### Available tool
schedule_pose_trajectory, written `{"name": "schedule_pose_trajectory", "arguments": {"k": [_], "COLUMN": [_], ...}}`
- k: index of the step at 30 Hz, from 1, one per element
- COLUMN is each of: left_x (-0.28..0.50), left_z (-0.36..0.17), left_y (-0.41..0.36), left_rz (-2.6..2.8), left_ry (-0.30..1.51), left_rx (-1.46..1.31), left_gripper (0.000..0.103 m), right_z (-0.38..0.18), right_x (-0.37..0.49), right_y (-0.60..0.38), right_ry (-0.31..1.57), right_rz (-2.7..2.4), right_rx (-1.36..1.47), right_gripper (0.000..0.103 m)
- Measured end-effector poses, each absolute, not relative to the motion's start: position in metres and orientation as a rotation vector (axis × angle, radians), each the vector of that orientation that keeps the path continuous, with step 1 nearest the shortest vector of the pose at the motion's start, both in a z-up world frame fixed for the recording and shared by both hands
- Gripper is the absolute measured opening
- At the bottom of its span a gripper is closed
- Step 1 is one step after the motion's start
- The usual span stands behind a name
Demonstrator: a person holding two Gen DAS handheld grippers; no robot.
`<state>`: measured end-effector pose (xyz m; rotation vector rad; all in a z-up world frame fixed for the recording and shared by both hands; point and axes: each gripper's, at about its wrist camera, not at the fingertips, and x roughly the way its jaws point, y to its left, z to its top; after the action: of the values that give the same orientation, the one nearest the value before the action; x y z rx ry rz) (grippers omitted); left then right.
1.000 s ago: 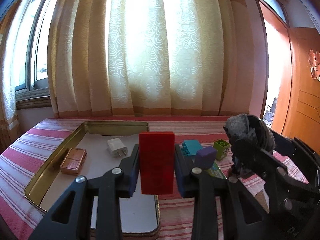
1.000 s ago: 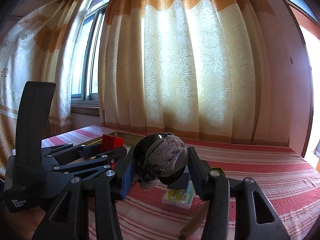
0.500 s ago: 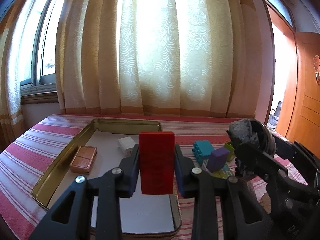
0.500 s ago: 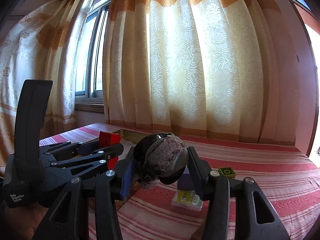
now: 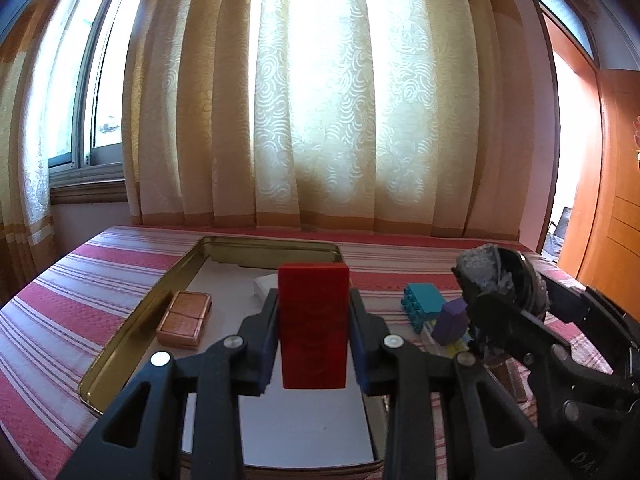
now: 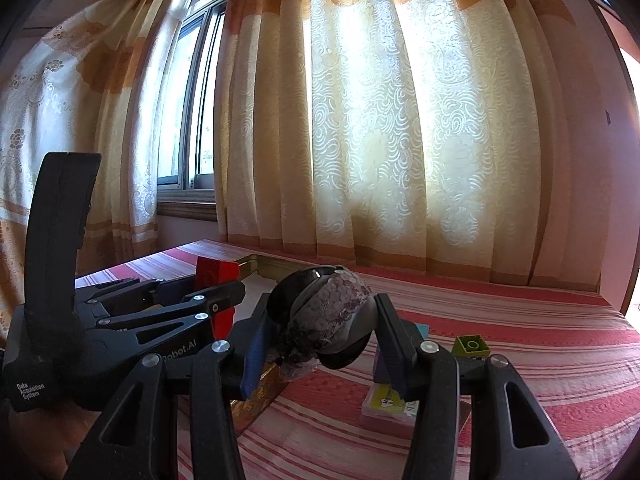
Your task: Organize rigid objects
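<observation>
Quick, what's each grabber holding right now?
Left gripper: closed on the red block.
Right gripper: closed on a dark sequinned round thing.

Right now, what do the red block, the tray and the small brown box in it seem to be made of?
Red block: probably plastic or painted wood; flat, matte, sharp edges. Tray: likely metal with a gold finish; thin rolled rim that reflects light. Small brown box: looks like copper-toned metal, slightly glossy, though it could be coated plastic.

Black left gripper (image 5: 313, 326), blue-padded jaws, silver screws, white lettering
</observation>
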<state>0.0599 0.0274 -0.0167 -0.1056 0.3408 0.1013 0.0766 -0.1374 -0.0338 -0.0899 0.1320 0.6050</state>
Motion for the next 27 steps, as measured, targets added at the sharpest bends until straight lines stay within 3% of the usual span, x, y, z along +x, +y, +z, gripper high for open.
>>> {"name": "schedule_pose_trajectory", "arguments": {"k": [27], "left_x": [0.061], "left_z": [-0.018], "left_y": [0.063], "left_rz": [0.147], "left_ry": [0.361], "left_rx": [-0.128], "left_gripper": [0.03], "right_z": [-0.036], "right_x": [0.086], "right_y": [-0.104], "right_ry": [0.164], "right_rz": [0.648], "right_rx": [-0.133], "right_gripper": [0.052]}}
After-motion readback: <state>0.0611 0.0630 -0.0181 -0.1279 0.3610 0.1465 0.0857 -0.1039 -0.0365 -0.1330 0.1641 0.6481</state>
